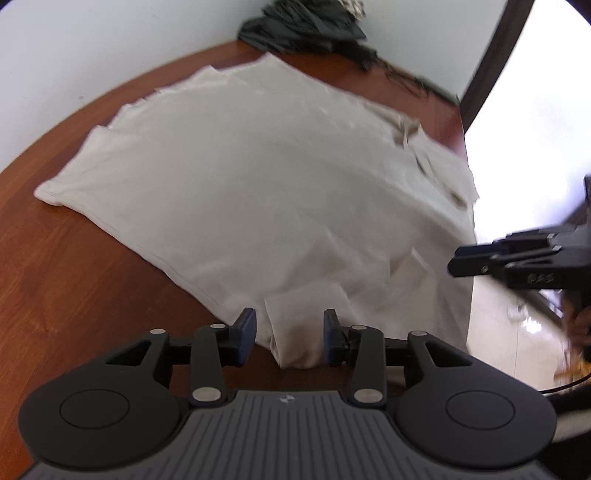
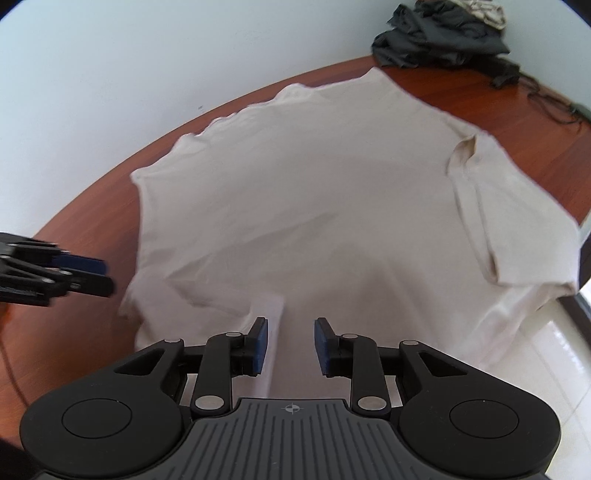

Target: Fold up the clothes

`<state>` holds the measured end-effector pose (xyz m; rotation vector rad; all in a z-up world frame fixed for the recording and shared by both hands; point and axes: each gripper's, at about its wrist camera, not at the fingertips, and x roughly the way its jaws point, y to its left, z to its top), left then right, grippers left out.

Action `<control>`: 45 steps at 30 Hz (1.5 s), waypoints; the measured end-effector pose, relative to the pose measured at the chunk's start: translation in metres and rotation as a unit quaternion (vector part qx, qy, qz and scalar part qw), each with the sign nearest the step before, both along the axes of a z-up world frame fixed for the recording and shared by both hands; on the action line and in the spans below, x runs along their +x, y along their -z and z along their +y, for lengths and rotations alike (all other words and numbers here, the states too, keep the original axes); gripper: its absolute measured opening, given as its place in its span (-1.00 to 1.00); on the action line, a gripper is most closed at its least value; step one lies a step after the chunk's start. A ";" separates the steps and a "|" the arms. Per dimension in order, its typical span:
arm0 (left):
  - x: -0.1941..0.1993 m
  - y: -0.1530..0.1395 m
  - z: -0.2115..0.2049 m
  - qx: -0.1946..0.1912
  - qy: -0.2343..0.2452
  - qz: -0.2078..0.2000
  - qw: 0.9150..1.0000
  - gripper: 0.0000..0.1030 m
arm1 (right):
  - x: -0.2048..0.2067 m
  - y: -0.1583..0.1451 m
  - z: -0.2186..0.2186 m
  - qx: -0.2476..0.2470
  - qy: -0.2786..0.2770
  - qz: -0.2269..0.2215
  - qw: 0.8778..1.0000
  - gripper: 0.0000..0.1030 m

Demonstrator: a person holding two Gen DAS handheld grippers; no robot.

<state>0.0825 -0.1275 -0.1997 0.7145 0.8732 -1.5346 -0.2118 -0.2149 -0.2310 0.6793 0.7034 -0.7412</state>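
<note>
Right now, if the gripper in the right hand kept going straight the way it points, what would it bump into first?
Most likely the beige T-shirt spread on the wooden table. The right gripper points down at it with its jaws open and cloth showing between them. How far above the fabric it is cannot be told.

Shirt [image 2: 314,206] soft with blur along its edges; near hem hidden behind the right gripper [image 2: 290,345] body, right side draped over the surface [image 2: 92,229] edge and lost from sight. Dark pile [image 1: 306,29] cut by the top edge, smeared, single garments not tellable. Cord [image 2: 546,99] too thin to follow. Left gripper [image 2: 92,275] cropped at the frame's left side, fingers [image 2: 83,264] blurred. Hand [image 1: 581,325] at the right edge, mostly cropped.
</note>
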 end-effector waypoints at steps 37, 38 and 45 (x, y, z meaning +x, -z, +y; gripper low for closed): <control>0.008 0.022 -0.012 -0.017 -0.037 -0.026 0.999 -0.81 | 0.032 -0.014 0.004 -0.054 -0.037 0.042 0.997 -0.26; 0.008 0.022 -0.012 -0.017 -0.038 -0.026 0.999 -0.81 | 0.038 -0.013 0.001 -0.060 -0.047 0.048 0.996 -0.26; 0.006 0.027 -0.016 -0.010 -0.041 -0.012 0.999 -0.81 | 0.066 0.004 -0.011 -0.071 -0.101 0.093 0.988 -0.81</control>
